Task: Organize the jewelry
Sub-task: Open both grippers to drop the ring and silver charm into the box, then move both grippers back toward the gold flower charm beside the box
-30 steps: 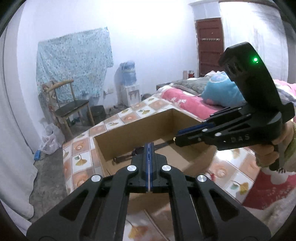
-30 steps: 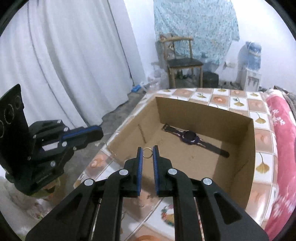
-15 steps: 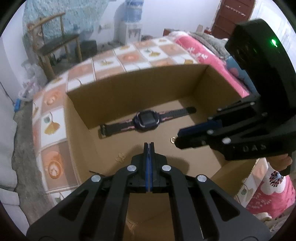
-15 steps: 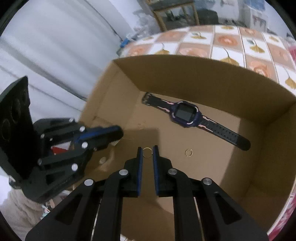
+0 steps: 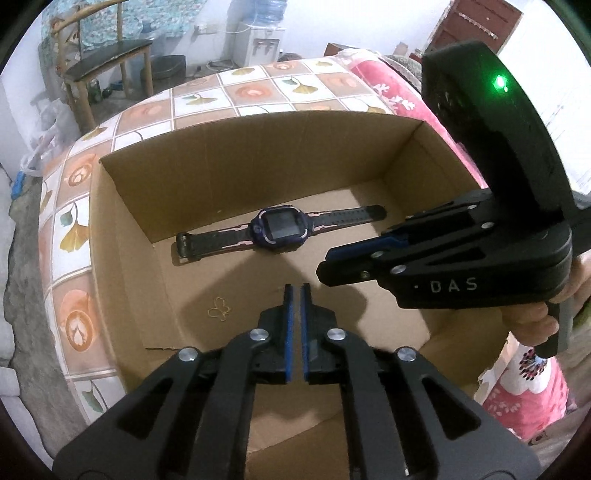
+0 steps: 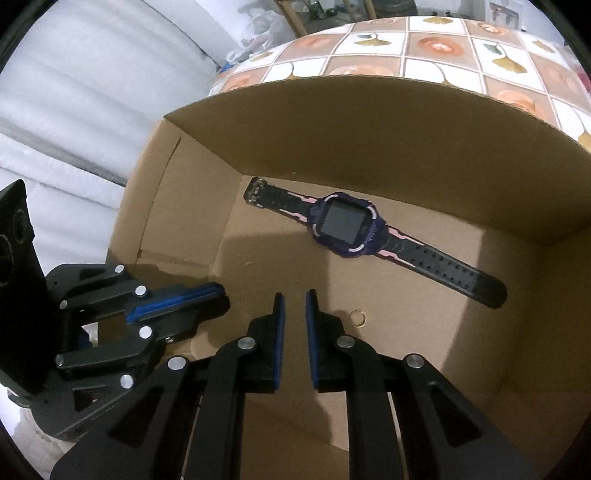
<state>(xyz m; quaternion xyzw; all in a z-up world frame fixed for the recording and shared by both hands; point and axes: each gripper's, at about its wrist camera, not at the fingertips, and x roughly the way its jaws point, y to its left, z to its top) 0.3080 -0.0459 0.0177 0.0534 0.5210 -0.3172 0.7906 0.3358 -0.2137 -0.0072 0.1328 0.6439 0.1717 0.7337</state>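
Watches: one watch (image 6: 347, 225) lying along the cardboard box (image 5: 258, 155) far wall
Rings: one gold ring (image 6: 357, 316) lying mid-floor
Grippers: left gripper (image 5: 294, 291) opening, right gripper (image 6: 294, 299) slightly spread, both pinching nothing
Surface: tiled tablecloth (image 5: 207, 96) carrying the box
Room: chair (image 5: 107, 66) standing beyond

A wooden chair (image 5: 107, 70) and water dispenser (image 5: 264, 40) stand against the white wall (image 5: 332, 22).

The left black two-finger tool (image 5: 294, 290) hangs over the open brown cardboard box (image 5: 258, 147), its blue-lined jaws opening — nothing between them. On the box floor lie a purple square-faced smartwatch with a black strap (image 5: 279, 228) and a thin gold butterfly-shaped wire ornament (image 5: 219, 309); the right black tool (image 5: 327, 266) reaches in from the right.
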